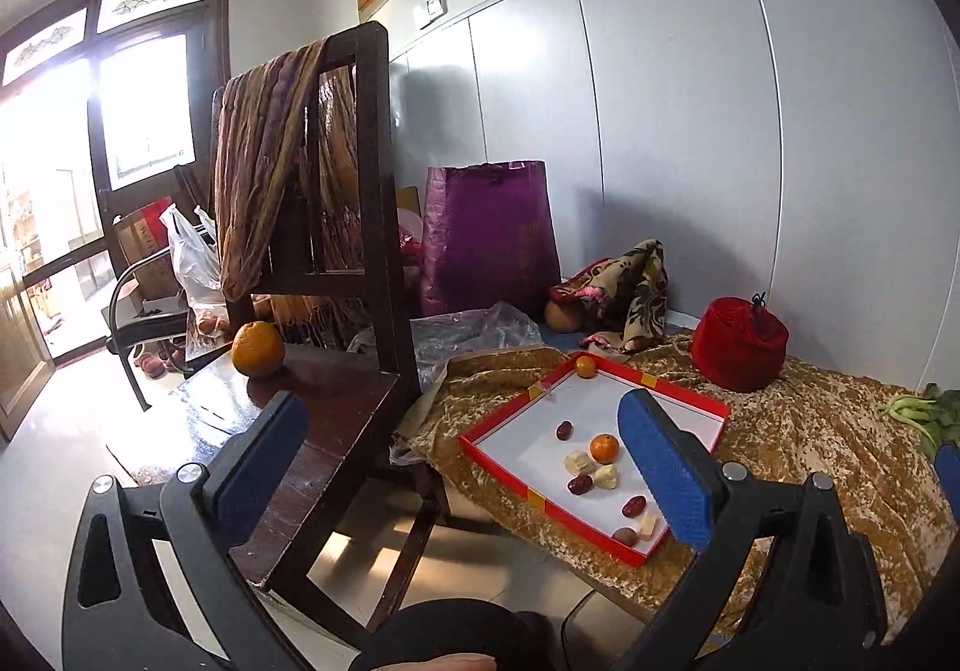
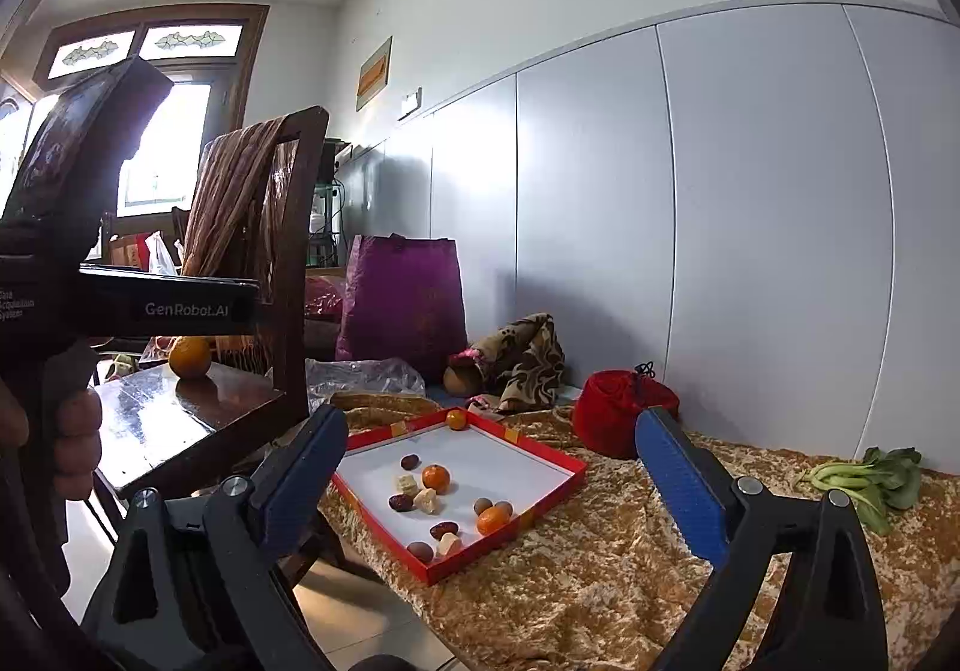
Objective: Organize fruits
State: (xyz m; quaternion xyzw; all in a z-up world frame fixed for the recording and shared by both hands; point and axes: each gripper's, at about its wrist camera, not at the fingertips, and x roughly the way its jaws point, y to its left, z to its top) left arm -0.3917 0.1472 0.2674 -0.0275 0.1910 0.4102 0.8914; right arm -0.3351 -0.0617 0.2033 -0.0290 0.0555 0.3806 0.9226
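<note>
The leafy greens point(image 1: 918, 413) are cut off by the right edge of the left wrist view. The left gripper's finger point(image 1: 666, 467) hides part of the red tray point(image 1: 510, 467). Small brown fruits point(image 2: 420, 551) cannot be identified.

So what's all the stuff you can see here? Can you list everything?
big orange: one, orange, on the dark wooden chair seat
chair: one, dark brown, left of the low table, a striped scarf draped over its back
tray: one, red rim, white inside, on the gold cloth
small oranges: three, orange, inside the tray
dates: a few, dark red, inside the tray
pale chunks: several, cream, inside the tray
bag: one, purple, by the wall
pouch: one, red, behind the tray
greens: one bunch, green, far right on the cloth
left gripper: blue pads, open, empty
right gripper: blue pads, open, empty
</note>
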